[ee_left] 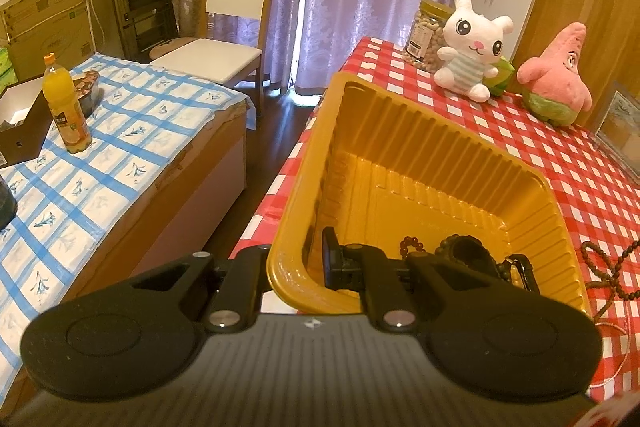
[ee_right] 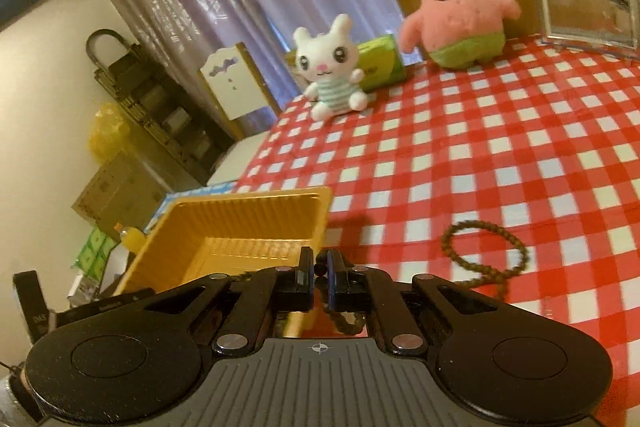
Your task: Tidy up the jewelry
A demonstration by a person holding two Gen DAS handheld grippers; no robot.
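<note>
While clamped: 2 hand-held grippers (ee_left: 306, 263) (ee_right: 320, 277), 1 tray (ee_left: 460, 155).

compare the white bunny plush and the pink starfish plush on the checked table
The bunny is white with a striped top; the starfish is pink with green shorts. The bunny has two rounded ears, the starfish one pointed head. In the right wrist view the bunny looks smaller and sits further left, by the green box; the starfish stands nearer the picture frame. Both sit upright at the far side of the red checked table, facing the cameras.
</note>
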